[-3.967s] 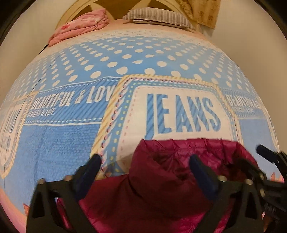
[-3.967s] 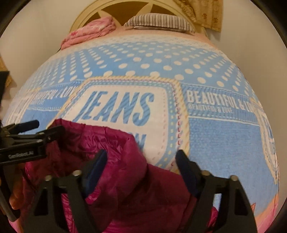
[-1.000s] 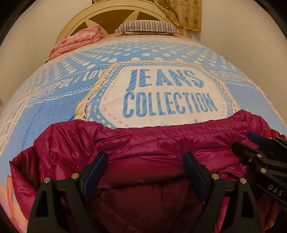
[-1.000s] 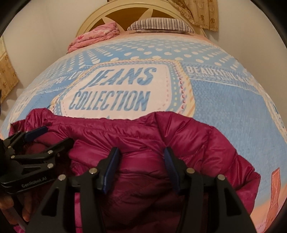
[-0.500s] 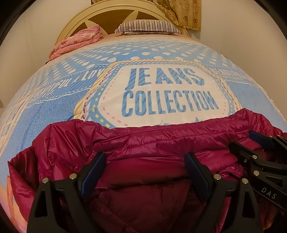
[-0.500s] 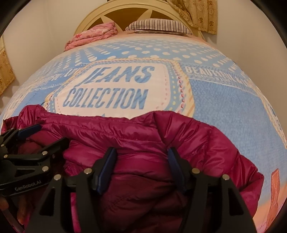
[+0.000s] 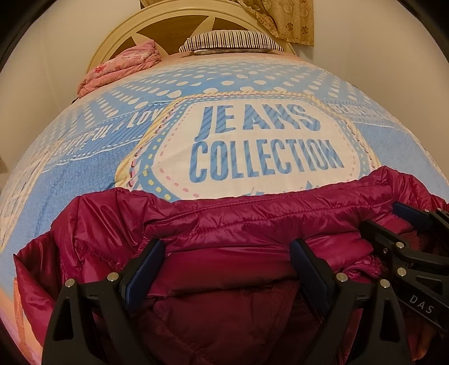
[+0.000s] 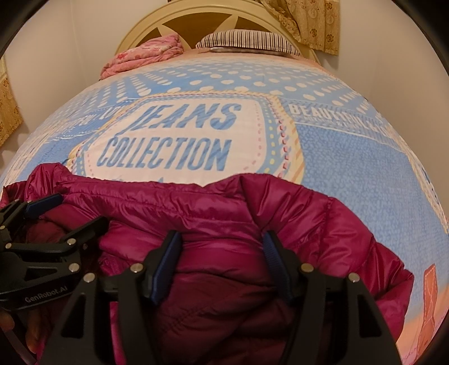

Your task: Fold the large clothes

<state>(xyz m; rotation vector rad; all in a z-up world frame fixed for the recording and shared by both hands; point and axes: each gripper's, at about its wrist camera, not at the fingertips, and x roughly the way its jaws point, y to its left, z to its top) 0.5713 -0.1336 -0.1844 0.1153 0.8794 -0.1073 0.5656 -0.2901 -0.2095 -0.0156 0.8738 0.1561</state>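
Note:
A magenta quilted puffer jacket (image 7: 224, 224) lies bunched on the near part of the bed; it also shows in the right wrist view (image 8: 224, 216). My left gripper (image 7: 226, 258) is open, its fingers wide apart over the jacket's near fold, holding nothing. My right gripper (image 8: 221, 252) is open too, fingers spread over the jacket's puffed middle. The right gripper shows at the right edge of the left wrist view (image 7: 404, 230). The left gripper shows at the left edge of the right wrist view (image 8: 64, 216).
The bed cover (image 7: 84, 174) is blue with a white "JEANS COLLECTION" panel (image 8: 179, 140). A striped pillow (image 7: 230, 42) and a folded pink blanket (image 7: 123, 67) lie by the cream headboard (image 8: 157, 25). A yellow curtain (image 8: 314, 22) hangs at the back right.
Both grippers have backed a little toward the foot of the bed. Over the four seconds the jacket went from a small bunch to a wide spread across the near bed.

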